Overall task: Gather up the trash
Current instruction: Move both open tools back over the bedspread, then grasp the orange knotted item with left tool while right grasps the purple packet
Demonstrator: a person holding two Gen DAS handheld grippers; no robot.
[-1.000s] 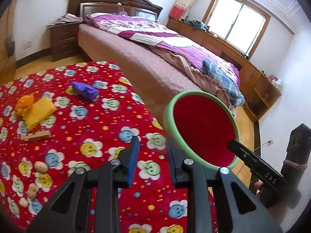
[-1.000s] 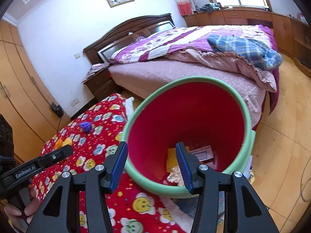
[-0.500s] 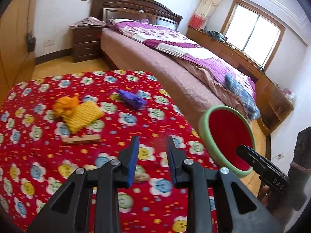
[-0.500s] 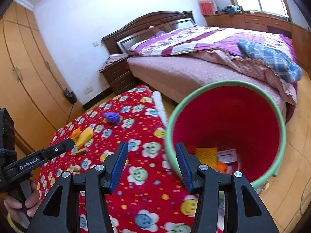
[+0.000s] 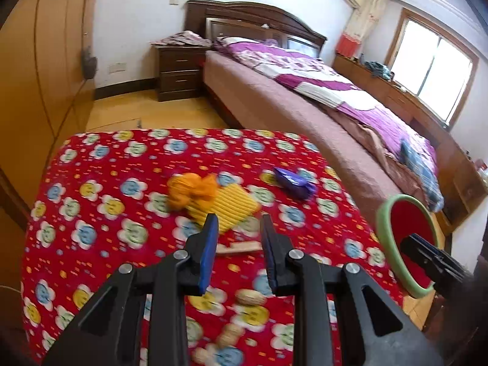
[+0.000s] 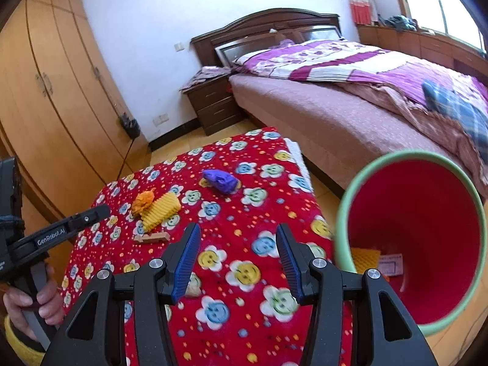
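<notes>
A red table with a flower cloth (image 5: 100, 183) (image 6: 244, 308) carries trash: an orange crumple (image 5: 190, 189) (image 6: 142, 202), a yellow ribbed piece (image 5: 225, 206) (image 6: 161, 209), a purple wrapper (image 5: 294, 182) (image 6: 222, 180), a wooden strip (image 5: 241, 247) (image 6: 152, 238) and several peanut shells (image 5: 250, 299). A red bin with a green rim (image 5: 385, 238) (image 6: 344, 213) stands off the table's right edge with trash inside. My left gripper (image 5: 239, 254) is open and empty above the wooden strip. My right gripper (image 6: 236, 262) is open and empty over the table, left of the bin.
A bed (image 5: 305, 91) (image 6: 350, 91) runs along the far right of the table. A dark nightstand (image 5: 180, 70) (image 6: 213, 103) stands by the headboard. Wooden wardrobes (image 6: 45, 91) line the left wall. Wooden floor lies between table and bed.
Both grippers have swung left, away from the bin and over the table. The bin has slid to the right edge of both views. Both stay open and empty.
</notes>
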